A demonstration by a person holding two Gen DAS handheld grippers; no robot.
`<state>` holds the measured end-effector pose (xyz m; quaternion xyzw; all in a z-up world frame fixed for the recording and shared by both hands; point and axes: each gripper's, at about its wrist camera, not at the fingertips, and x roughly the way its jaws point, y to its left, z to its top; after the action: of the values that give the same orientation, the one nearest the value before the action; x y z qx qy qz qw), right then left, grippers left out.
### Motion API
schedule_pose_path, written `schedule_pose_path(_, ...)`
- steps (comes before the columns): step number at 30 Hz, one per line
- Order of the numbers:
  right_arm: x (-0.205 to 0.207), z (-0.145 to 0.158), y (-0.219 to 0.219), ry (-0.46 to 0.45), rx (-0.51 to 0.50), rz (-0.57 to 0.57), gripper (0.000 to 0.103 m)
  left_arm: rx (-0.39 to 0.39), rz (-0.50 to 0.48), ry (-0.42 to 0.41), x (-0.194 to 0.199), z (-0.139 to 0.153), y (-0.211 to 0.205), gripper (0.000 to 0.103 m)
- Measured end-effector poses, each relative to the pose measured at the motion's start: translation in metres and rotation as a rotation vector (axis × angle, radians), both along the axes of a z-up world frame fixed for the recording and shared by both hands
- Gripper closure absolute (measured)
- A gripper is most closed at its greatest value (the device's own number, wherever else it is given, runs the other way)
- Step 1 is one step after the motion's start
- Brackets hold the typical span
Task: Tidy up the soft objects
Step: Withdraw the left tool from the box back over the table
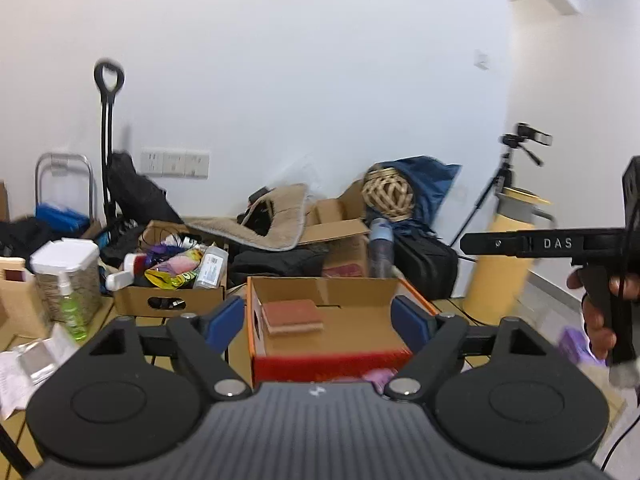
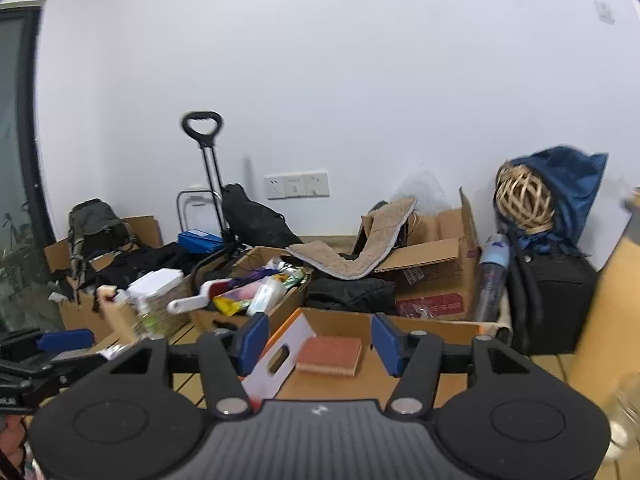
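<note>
Cardboard fills most of what I see ahead: an open orange-sided box (image 1: 328, 312) sits straight in front of my left gripper (image 1: 320, 320), whose blue-padded fingers (image 1: 224, 322) stand wide apart with nothing between them. Inside that box, on its floor toward the left wall, lies a reddish-brown sponge pad (image 1: 294, 316), flat and alone. My right gripper (image 2: 320, 344) is likewise spread open and holds nothing; from its camera the same pad (image 2: 330, 355) shows between its fingers, resting on the box floor just beside the white wall with the handle slot. Something purple and soft (image 1: 378, 377) peeks out at the box's near edge under my left tool (too blurred to name). In the left view, my right hand (image 1: 600, 312) grips the right tool's handle off to the side. Behind the box, a beige fleece mat (image 2: 360, 248) drapes over another carton (image 2: 436, 256), and a woven rattan ball (image 2: 524, 196) rests against blue fabric.
</note>
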<state>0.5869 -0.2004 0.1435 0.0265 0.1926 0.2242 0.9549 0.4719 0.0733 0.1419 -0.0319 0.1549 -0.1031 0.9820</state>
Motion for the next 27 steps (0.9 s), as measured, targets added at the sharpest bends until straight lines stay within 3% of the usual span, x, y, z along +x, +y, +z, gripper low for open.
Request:
schedule_pose_path(7, -0.145, -0.026, -0.025, -0.066, 0.020, -0.013, 0.040, -0.015, 0.021, -0.050, -0.131, -0.025, -0.012, 0.018)
schedule_pose_path(12, -0.253, -0.052, -0.029, -0.146, 0.005, -0.030, 0.027, 0.025, 0.057, -0.127, -0.214, -0.047, -0.019, 0.009)
schedule_pose_path(15, -0.305, -0.067, -0.026, -0.161, -0.004, -0.045, 0.026, 0.054, 0.063, -0.148, -0.251, -0.063, -0.030, 0.008)
schedule_pose_path(19, -0.363, -0.084, -0.016, -0.183, -0.042, -0.036, 0.024, 0.076, 0.055, -0.153, -0.297, -0.083, -0.046, 0.006)
schedule_pose_path(21, -0.395, -0.093, -0.011, -0.209, -0.055, -0.049, 0.018, 0.063, 0.056, -0.165, -0.321, -0.090, -0.049, 0.005)
schedule_pose_path(27, -0.459, -0.120, -0.010, -0.207, -0.007, -0.023, 0.014, 0.049, 0.001, -0.191, -0.381, -0.103, -0.060, 0.002)
